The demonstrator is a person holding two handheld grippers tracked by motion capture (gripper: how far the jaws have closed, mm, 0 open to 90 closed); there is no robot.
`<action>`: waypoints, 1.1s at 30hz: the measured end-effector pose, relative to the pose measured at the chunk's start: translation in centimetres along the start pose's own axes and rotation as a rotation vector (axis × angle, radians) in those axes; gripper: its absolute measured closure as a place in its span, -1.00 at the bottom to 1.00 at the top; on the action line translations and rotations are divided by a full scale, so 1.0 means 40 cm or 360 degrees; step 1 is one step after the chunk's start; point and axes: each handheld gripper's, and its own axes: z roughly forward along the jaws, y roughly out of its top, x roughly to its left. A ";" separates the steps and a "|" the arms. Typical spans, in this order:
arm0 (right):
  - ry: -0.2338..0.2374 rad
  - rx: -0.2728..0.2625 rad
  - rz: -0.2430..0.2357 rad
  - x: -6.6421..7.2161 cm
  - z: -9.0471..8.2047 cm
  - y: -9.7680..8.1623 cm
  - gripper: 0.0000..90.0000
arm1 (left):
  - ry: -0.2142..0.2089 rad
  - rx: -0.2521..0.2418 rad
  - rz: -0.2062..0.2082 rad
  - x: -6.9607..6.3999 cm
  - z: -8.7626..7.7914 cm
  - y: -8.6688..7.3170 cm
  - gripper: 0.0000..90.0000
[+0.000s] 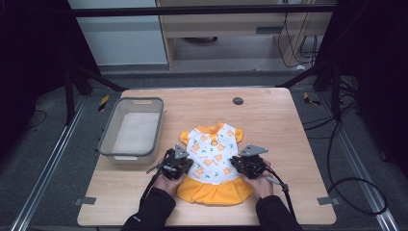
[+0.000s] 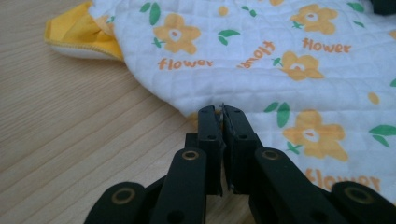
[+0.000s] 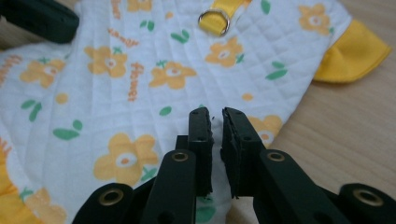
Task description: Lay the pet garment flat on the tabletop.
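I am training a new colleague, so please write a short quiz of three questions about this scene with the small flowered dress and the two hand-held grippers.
1. True or false: the dress lies inside the grey bin.
2. Which colour is the ruffled hem of the dress? A) blue B) orange-yellow C) green
3. Fill in: the left hand-held gripper has its jaws ____ at the edge of the white quilted fabric.

Key
1. False: it lies flat on the wooden table, to the right of the bin.
2. B
3. shut; the right hand-held gripper at the opposite side is nearly closed too.
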 end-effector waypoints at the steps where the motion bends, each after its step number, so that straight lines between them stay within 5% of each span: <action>1: -0.0002 0.0028 -0.0008 0.002 0.003 -0.003 0.81 | 0.0000 0.0000 0.0000 0.000 0.000 0.000 0.90; 9: 0.0029 0.0077 0.0034 0.017 -0.012 -0.018 0.82 | 0.0033 -0.0017 0.0032 -0.005 0.000 0.006 0.90; 12: 0.0024 0.0082 0.0014 0.023 -0.017 -0.021 0.82 | 0.0018 -0.0164 -0.0017 -0.011 -0.033 0.028 0.88; 16: 0.0016 0.0072 0.0030 0.023 -0.014 -0.021 0.82 | -0.0075 -0.0227 -0.0035 -0.029 -0.027 0.047 0.78; 18: 0.0007 0.0067 0.0016 0.025 -0.014 -0.021 0.82 | -0.0087 -0.0132 0.0033 -0.050 0.007 0.046 0.76; 22: -0.0006 0.0057 0.0012 0.022 -0.012 -0.022 0.82 | -0.0075 -0.0009 0.0065 -0.046 0.029 0.036 0.79; 33: -0.0060 0.0031 0.0043 0.006 -0.006 -0.020 0.78 | -0.0042 0.0002 0.0050 -0.038 0.028 0.038 0.75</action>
